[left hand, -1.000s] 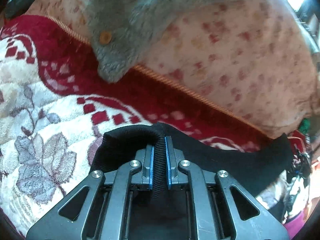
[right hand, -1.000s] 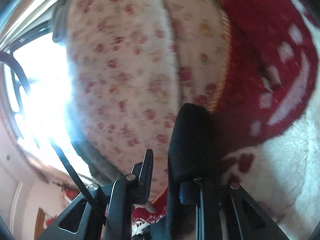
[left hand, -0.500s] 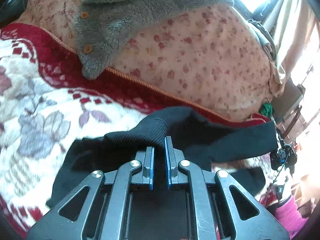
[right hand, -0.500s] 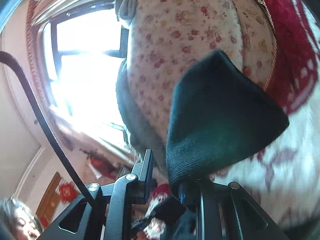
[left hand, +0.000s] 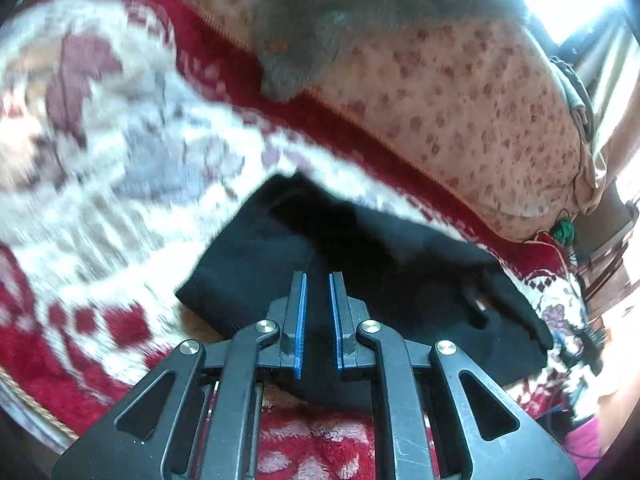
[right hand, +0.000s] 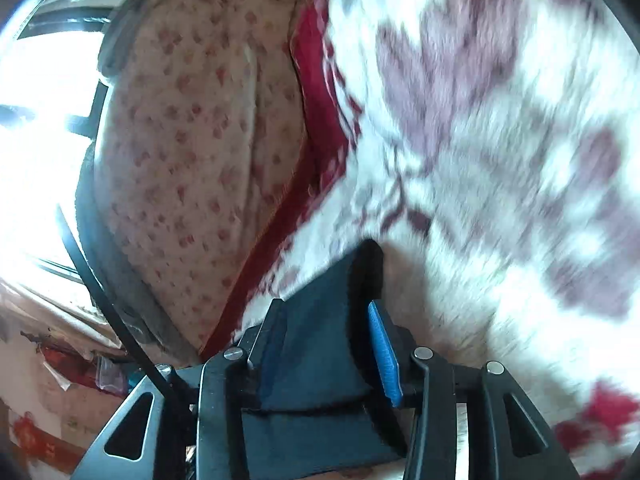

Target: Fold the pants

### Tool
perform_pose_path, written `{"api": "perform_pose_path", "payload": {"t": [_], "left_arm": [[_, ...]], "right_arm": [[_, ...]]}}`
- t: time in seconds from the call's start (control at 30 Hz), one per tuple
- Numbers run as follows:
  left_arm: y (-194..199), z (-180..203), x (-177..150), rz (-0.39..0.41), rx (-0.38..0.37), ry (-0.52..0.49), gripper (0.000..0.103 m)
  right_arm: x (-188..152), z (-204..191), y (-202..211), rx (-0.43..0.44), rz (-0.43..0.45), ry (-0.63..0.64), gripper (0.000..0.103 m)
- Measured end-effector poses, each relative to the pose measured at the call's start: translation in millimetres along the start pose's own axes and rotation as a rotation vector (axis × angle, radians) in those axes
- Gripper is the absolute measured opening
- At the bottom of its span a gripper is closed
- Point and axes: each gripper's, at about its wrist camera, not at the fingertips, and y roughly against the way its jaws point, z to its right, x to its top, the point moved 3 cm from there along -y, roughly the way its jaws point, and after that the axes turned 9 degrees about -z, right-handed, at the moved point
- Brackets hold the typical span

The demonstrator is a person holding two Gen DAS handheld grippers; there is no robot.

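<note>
One fold laid, more folding left.
Your left gripper (left hand: 318, 320) gapes over the pants (left hand: 360, 264); your right gripper (right hand: 328, 344) stands apart around cloth.

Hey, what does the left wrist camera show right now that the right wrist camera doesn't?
Only the left wrist view shows the grey fleece garment on the floral quilt, and the black pants spread across the blanket beyond the left gripper, whose jaws stand slightly apart. Only the right wrist view shows the bright window and the right gripper, open, with pants fabric between its fingers. Both share pants, blanket and quilt.
</note>
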Motion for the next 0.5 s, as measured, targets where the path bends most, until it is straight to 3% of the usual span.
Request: {"api": "perform_pose_path", "payload": {"t": [0.07,0.13,0.3,0.5], "left_arm": [[6,15,4,0.014,0.026,-0.060,0.024],[9,41,8,0.013,0.026,-0.145,0.056],[-11,103,8,-0.032,0.018,-0.335,0.060],[-53,144,6,-0.093,0.150,-0.475,0.060]], "right_arm": [[3,-26,-2,-0.018,-0.038,0.127,0.043],[-2,-62,-16,-0.035,-0.107,0.290,0.048],[-25,-129,-76,-0.053,-0.292,0.645,0.053],[-55,-152,-155,-0.213,-0.517,1.015,0.053]]}}
